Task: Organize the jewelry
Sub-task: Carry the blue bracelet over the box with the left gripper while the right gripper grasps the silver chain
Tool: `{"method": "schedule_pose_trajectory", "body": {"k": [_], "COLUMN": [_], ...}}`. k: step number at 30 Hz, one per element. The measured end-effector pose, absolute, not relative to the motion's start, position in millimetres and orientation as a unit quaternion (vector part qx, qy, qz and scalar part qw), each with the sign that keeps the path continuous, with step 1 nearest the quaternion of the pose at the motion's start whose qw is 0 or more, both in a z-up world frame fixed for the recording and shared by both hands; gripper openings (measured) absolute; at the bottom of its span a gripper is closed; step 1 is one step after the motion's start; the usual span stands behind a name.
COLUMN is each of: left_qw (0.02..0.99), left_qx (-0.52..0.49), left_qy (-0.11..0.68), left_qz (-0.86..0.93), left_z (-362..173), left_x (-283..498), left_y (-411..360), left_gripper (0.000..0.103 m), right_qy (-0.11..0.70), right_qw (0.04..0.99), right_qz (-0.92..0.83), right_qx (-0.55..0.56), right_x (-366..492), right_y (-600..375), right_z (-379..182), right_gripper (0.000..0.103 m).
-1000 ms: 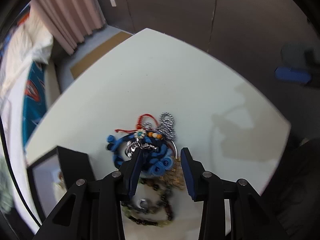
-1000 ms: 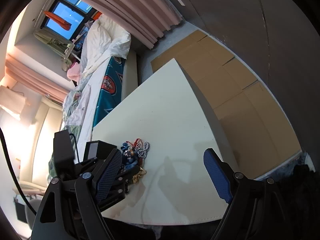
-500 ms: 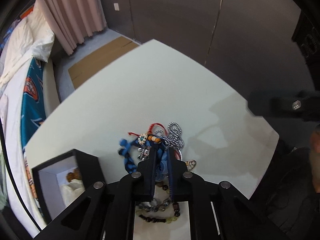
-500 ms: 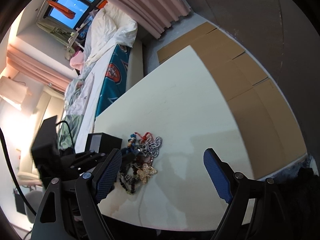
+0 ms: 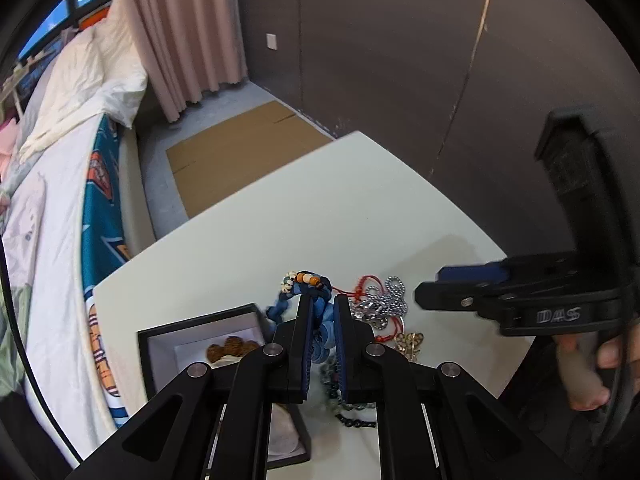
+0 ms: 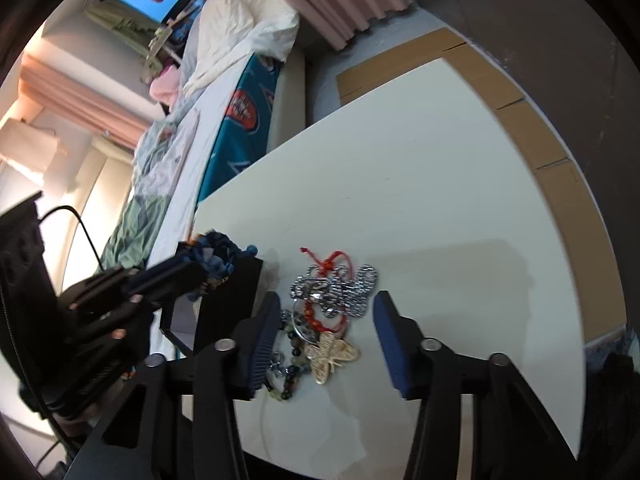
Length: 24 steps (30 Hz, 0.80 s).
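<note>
1. Blue braided cord bracelet (image 5: 320, 304) with orange and white beads is pinched between the pads of the left tool (image 5: 322, 320), lifted clear of the tabletop (image 5: 304, 232) and hanging just above the near corner of the black jewelry box (image 5: 160, 336).
2. Left tool's jaws are clamped tight on that bracelet, with blue cord bulging out between them.
3. Open and white-lined, the black jewelry box sits by the tabletop's left edge, with a brown beaded piece (image 5: 232, 346) already lying inside.
4. Right of the box, the rest of the pile stays on the tabletop: a silver chain (image 6: 340, 288), a red cord (image 6: 328, 260), a gold butterfly pendant (image 6: 334, 354) and a dark beaded string (image 6: 288, 372), all tangled and touching.
5. Right tool (image 6: 324, 336) hovers over that pile, its blue-padded jaws closing, with the chain and butterfly in the gap between them and neither pad pressing on anything.
6. Beyond the tabletop there's a bed (image 5: 60, 184) with white bedding, pink curtains (image 5: 180, 28) and flat cardboard (image 5: 240, 148) on the floor.
</note>
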<state>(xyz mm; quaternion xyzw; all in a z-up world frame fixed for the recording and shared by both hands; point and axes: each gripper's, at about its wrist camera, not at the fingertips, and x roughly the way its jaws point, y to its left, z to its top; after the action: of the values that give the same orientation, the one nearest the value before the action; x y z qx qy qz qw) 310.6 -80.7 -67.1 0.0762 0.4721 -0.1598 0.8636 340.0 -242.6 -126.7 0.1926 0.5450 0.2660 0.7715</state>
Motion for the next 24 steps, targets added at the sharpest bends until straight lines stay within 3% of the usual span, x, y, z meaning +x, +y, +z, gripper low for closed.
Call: {"method": "schedule_pose_trajectory", "body": {"k": [2, 22, 24], "left_qw": [0.867, 0.896, 0.896], "left_qx": [0.068, 0.026, 0.022], "left_qy": [0.467, 0.43, 0.432], "left_qz": [-0.158, -0.104, -0.098], "left_z": [-62.2, -15.7, -17.1], "left_x": [310.4, 277.4, 270.7], "left_y": [-73.3, 3.2, 11.3], "left_gripper": [0.01, 0.01, 0.01], "right_qy": [0.547, 0.547, 0.544], "right_qw": [0.769, 0.8, 0.804], "right_qz": [0.274, 0.247, 0.242], "right_qx": [0.187, 0.006, -0.009], "right_x": [343.0, 345.8, 343.4], "right_y": [-235.3, -168.6, -168.0], "right_z": [-129.1, -141.1, -140.3], "right_gripper": [0.038, 0.038, 0.034]}}
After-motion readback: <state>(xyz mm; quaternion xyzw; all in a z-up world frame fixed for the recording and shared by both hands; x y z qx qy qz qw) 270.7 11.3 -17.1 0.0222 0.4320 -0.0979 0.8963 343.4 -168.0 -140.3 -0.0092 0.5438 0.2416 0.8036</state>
